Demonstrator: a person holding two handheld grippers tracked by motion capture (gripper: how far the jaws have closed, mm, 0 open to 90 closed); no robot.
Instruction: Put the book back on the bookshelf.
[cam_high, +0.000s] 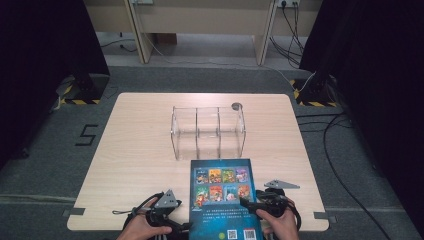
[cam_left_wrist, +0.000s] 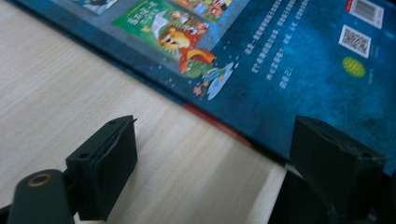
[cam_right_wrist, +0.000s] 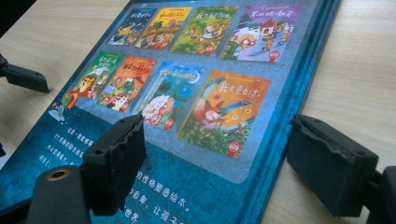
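A blue picture book (cam_high: 222, 200) lies back cover up on the near middle of the wooden table (cam_high: 140, 150), its bottom end past the front edge. My left gripper (cam_high: 175, 222) is at the book's left edge; in the left gripper view it (cam_left_wrist: 219, 163) stands open, one jaw over bare wood, the other over the book's (cam_left_wrist: 289, 60) near corner. My right gripper (cam_high: 252, 205) is at the book's right edge. In the right gripper view it (cam_right_wrist: 224, 163) is open and straddles that edge of the book (cam_right_wrist: 187, 93). Neither grips anything.
A clear acrylic organiser (cam_high: 207, 132) with three compartments stands just beyond the book's far end. A small round grey grommet (cam_high: 236, 106) sits behind it. Bare wood lies on both sides. Cables (cam_high: 340, 150) trail on the floor at the right.
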